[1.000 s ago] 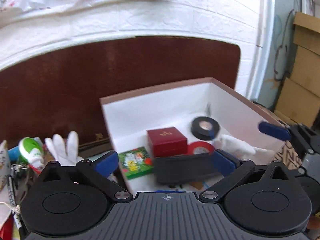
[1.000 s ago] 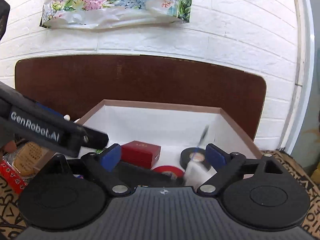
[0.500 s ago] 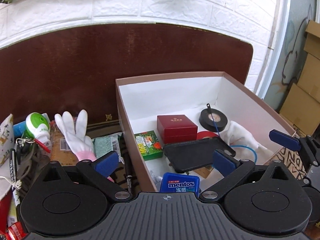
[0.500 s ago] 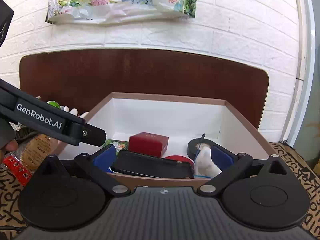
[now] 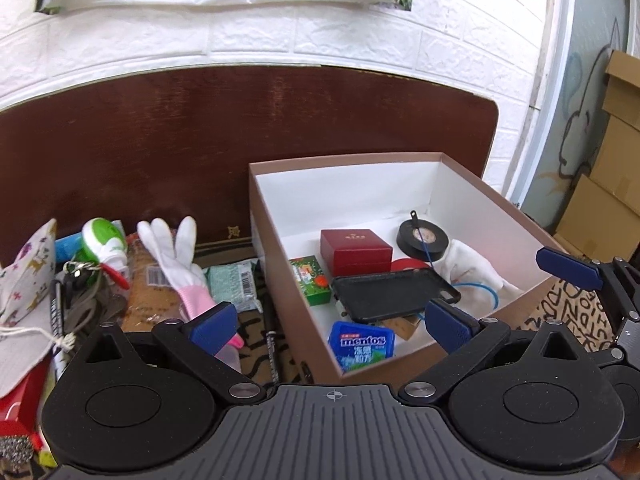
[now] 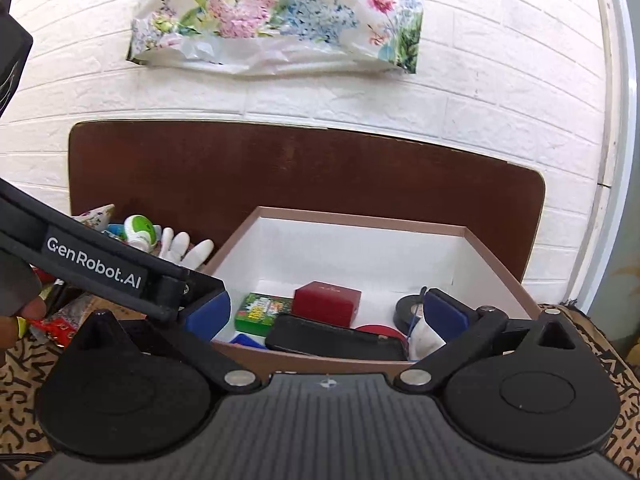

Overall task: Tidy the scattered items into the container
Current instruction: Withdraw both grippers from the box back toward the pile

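A white brick wall [image 6: 480, 112] with a flowered bag [image 6: 276, 20] hung on it backs the patterned surface [image 5: 568, 312], and a dark wooden board [image 5: 240, 140] leans behind everything. The box [image 5: 492, 316] sits open-topped at about one o'clock from my left gripper [image 5: 328, 324], so things can be dropped straight in. Inside it already lie a phone case [image 5: 392, 292], a red case [image 5: 354, 250], a roll of black tape [image 5: 420, 238], a mints tin [image 5: 362, 346], a green packet [image 5: 314, 280] and a white cloth [image 5: 476, 268]. At ten o'clock the clutter waits outside: a white glove [image 5: 172, 256], a green-and-white bottle [image 5: 102, 240], a foil sachet [image 5: 232, 284] and a pen [image 5: 272, 344].

My left fingers [image 5: 210, 322] stand wide apart and hold nothing. My right gripper [image 6: 328, 316] has just been opening its fingers, now spread wide with nothing between them, hovering at the box's near wall. I judge a drop is done and the glove is the handiest next pick.
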Tool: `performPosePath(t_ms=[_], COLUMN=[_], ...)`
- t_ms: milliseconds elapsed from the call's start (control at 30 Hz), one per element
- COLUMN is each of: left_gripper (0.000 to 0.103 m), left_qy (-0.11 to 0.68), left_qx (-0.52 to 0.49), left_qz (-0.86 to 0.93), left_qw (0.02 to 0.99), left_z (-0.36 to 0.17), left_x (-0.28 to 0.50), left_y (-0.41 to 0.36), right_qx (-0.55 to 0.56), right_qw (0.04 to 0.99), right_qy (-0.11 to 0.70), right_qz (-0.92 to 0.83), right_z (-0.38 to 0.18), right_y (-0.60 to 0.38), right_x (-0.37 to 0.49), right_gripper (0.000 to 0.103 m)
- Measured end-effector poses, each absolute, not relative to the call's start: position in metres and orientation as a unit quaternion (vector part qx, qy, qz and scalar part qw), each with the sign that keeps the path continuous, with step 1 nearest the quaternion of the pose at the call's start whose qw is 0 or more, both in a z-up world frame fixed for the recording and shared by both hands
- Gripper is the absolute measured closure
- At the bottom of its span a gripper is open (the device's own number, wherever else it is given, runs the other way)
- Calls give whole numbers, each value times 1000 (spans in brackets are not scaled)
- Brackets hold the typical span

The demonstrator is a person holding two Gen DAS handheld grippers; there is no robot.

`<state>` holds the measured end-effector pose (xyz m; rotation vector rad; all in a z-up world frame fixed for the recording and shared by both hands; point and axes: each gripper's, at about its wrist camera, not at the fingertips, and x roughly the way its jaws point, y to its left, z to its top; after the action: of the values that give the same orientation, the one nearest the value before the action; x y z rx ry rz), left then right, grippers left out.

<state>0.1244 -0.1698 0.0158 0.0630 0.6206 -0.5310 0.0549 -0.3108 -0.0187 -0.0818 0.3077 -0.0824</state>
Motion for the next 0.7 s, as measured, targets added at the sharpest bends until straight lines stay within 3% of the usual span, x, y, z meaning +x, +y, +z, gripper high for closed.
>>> performPosePath(t_ms=[700], left_gripper=[0], left_qy=[338], left_qx=[-6], left_qz=[-172], left_qw=[925], left_z=[-30], left_x=[48], left_y=[-59], right_qx=[-103], right_qw=[975], right_qy=[189], right_qz=[54], right_z=[-54], right_y=[-204], right_x=[5], right_gripper=[1])
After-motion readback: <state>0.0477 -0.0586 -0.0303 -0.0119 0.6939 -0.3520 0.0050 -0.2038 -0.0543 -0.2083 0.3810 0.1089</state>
